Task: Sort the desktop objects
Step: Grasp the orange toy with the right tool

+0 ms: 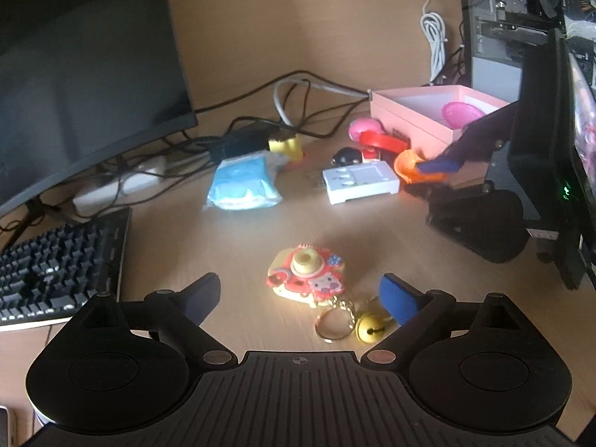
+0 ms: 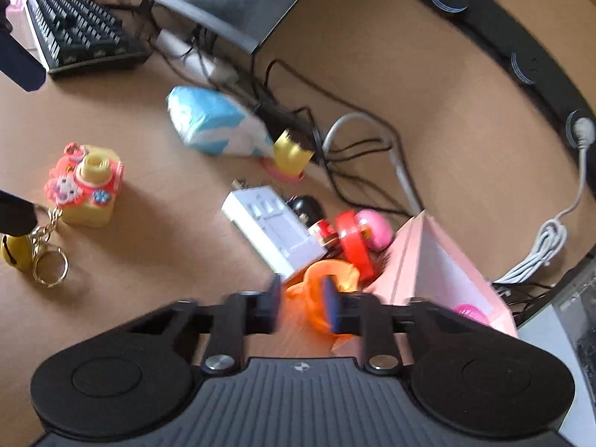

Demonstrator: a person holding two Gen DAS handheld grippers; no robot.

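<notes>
My left gripper (image 1: 300, 298) is open low over the desk, its fingers either side of a red and yellow toy-camera keychain (image 1: 307, 279) with a gold ring and bell (image 1: 368, 329). My right gripper (image 2: 301, 298) is shut on an orange plastic toy (image 2: 324, 279) next to the pink box (image 2: 428, 260); from the left wrist view the toy (image 1: 409, 162) sits in the right gripper (image 1: 436, 165) by the box (image 1: 417, 126). A pink item (image 1: 462, 113) lies in the box. The keychain also shows in the right wrist view (image 2: 87, 182).
A white charger (image 1: 359, 182), a blue tissue pack (image 1: 244, 182), a yellow toy (image 1: 285, 145), a red ring (image 1: 383, 141), and a pink toy (image 1: 363, 126) lie mid-desk. A keyboard (image 1: 56, 264) and monitor (image 1: 74, 74) stand left; cables run behind. A PC case (image 1: 495, 18) stands right.
</notes>
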